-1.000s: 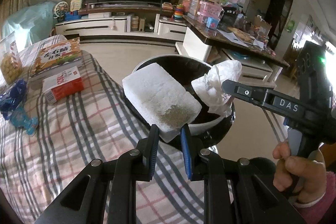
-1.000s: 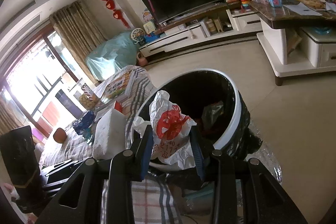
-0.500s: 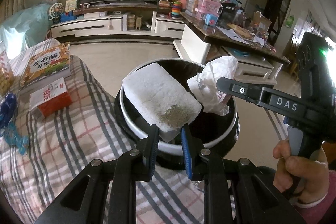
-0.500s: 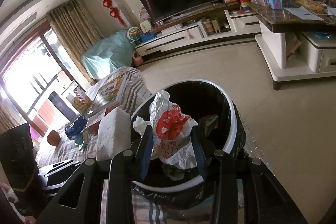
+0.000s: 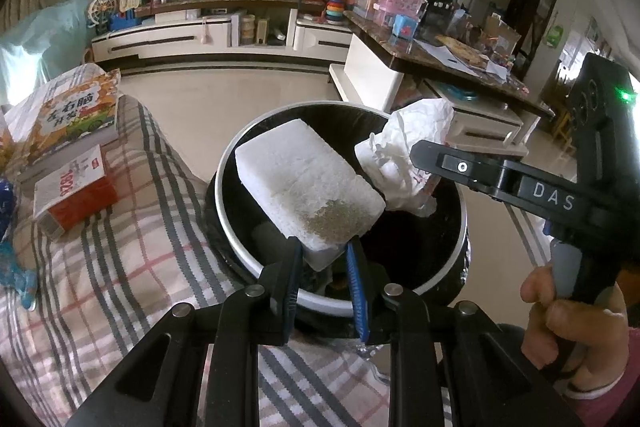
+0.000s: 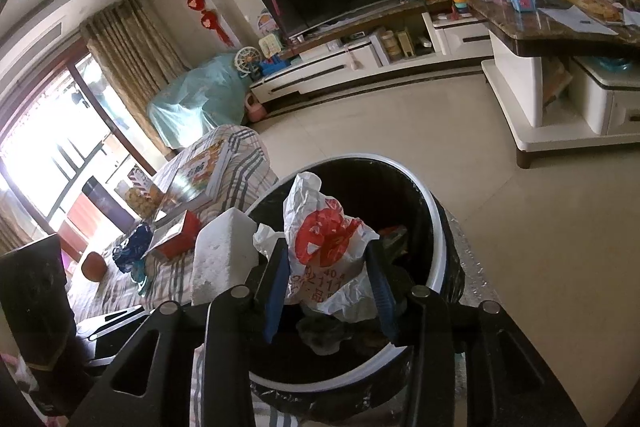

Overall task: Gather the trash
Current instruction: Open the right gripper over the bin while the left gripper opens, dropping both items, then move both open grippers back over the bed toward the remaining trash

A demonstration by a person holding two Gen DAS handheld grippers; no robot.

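My left gripper (image 5: 320, 267) is shut on the near end of a white foam block (image 5: 308, 183) and holds it over the open black trash bin (image 5: 230, 227) with a white rim. The block also shows in the right wrist view (image 6: 222, 259). My right gripper (image 6: 326, 275) is shut on a crumpled white plastic bag with a red print (image 6: 328, 247), held over the same bin (image 6: 438, 247). In the left wrist view the bag (image 5: 404, 155) hangs just right of the block, above the bin, with the right gripper's arm beside it.
A checked cloth (image 5: 120, 267) covers the surface left of the bin, with a red and white box (image 5: 74, 193), a picture book (image 5: 72, 115) and blue wrappers (image 5: 12, 267) on it. A marble-topped table (image 5: 440, 67) and a TV cabinet (image 5: 200, 35) stand beyond on the tiled floor.
Both grippers have moved forward over the bin's mouth with their loads. The bin now lies directly under the foam block and the bag.
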